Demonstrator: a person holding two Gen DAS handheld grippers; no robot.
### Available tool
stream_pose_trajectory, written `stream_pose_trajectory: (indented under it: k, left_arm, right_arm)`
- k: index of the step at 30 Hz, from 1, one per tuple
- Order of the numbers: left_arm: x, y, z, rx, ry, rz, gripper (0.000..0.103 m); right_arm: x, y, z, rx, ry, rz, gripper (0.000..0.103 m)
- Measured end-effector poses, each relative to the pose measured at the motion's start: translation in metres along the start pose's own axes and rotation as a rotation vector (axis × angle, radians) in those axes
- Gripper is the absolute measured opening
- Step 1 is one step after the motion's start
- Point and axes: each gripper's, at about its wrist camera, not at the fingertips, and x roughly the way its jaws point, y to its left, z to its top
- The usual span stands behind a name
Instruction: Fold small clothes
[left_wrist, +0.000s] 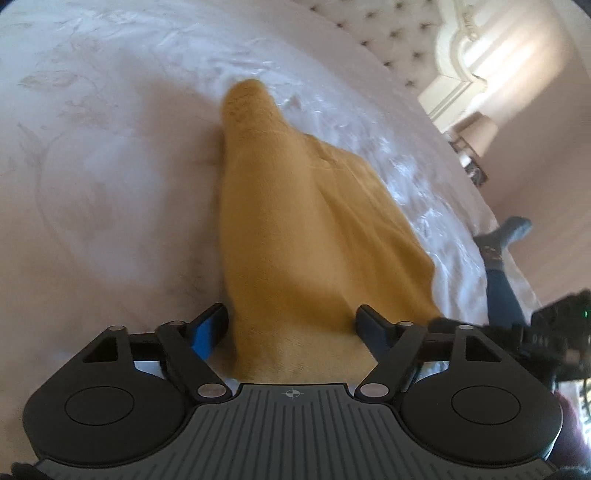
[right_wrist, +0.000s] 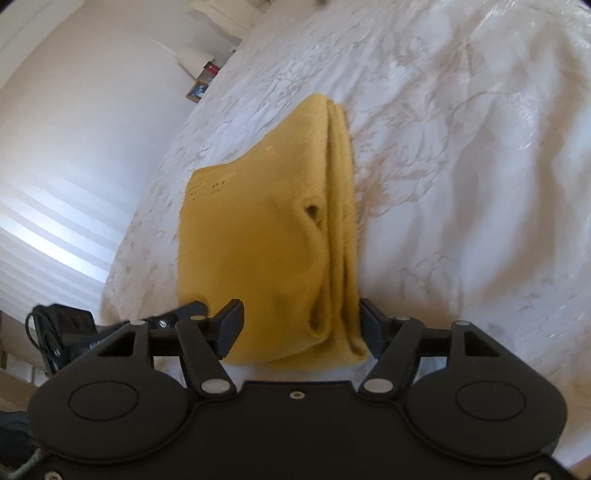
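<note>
Mid-fold on the bed (right_wrist: 461, 166): yellow garment (right_wrist: 266, 236) already doubled, near edge between wide-spread fingers of left gripper (left_wrist: 291, 328) and right gripper (right_wrist: 301, 325), neither pinching; next likely closing on that edge, then folding forward.

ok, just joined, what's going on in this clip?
A person with a handheld gripper in each hand is folding a mustard-yellow knit garment on a white floral-patterned bedspread. The garment is already folded into a narrow stack with layered edges along one side. Both the left gripper and the right gripper are open, their fingers straddling the near end of the fabric. Neither is clamping it. The person's leg in blue jeans shows beside the bed.
</note>
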Motion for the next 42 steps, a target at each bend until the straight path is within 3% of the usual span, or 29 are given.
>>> stream_pose_trajectory:
  k: [4, 6, 9, 17, 21, 24, 26, 29, 33, 37, 38, 39, 40, 41, 42]
  left_arm:
    - [0.012, -0.005, 0.003, -0.008, 0.006, -0.066, 0.082]
    - [0.017, -0.011, 0.002, 0.011, 0.014, -0.071, 0.089]
    - [0.024, -0.017, 0.004, 0.027, 0.033, -0.089, 0.090]
    - [0.012, -0.010, 0.011, -0.110, 0.092, -0.243, 0.090]
    - [0.001, -0.012, 0.013, -0.167, 0.068, -0.353, 0.090]
    - [-0.012, -0.013, 0.013, -0.194, 0.036, -0.440, 0.090]
    - [-0.019, -0.011, 0.011, -0.183, 0.017, -0.426, 0.090]
    - [-0.016, -0.007, 0.003, -0.171, 0.026, -0.344, 0.090]
    - [-0.001, -0.004, -0.011, -0.144, 0.056, -0.211, 0.090]
    - [0.013, -0.007, -0.019, -0.127, 0.058, -0.164, 0.090]
    - [0.015, -0.007, -0.018, -0.136, 0.059, -0.168, 0.090]
    - [0.017, -0.007, -0.017, -0.153, 0.062, -0.175, 0.087]
    - [0.016, -0.006, -0.014, -0.168, 0.056, -0.185, 0.069]
    - [0.011, -0.004, -0.009, -0.183, 0.043, -0.195, 0.033]
    - [0.003, -0.003, -0.004, -0.204, 0.014, -0.186, 0.009]
  right_arm:
    - [0.004, 0.002, -0.001, 0.000, 0.004, 0.013, 0.071]
    - [0.005, 0.002, -0.001, 0.005, 0.003, 0.021, 0.071]
    - [0.003, -0.001, -0.001, 0.018, 0.001, 0.033, 0.071]
    - [-0.005, -0.002, 0.003, 0.039, -0.003, 0.072, 0.070]
    - [-0.016, 0.006, 0.008, 0.024, -0.026, 0.105, 0.054]
    - [-0.027, 0.010, 0.013, 0.025, -0.057, 0.136, 0.052]
    - [-0.027, 0.009, 0.014, 0.017, -0.048, 0.100, 0.052]
    - [-0.020, 0.000, 0.012, 0.016, -0.015, 0.038, 0.052]
    - [-0.012, -0.008, 0.007, 0.042, 0.019, 0.055, 0.054]
    - [-0.004, -0.012, 0.003, 0.057, 0.038, 0.052, 0.056]
    - [-0.003, -0.013, 0.003, 0.065, 0.038, 0.053, 0.048]
    - [-0.003, -0.011, 0.004, 0.065, 0.034, 0.049, 0.037]
    - [-0.004, -0.008, 0.005, 0.055, 0.028, 0.046, 0.022]
    - [-0.008, -0.004, 0.008, 0.046, 0.014, 0.058, 0.022]
    - [-0.014, 0.001, 0.012, 0.043, -0.005, 0.087, 0.022]
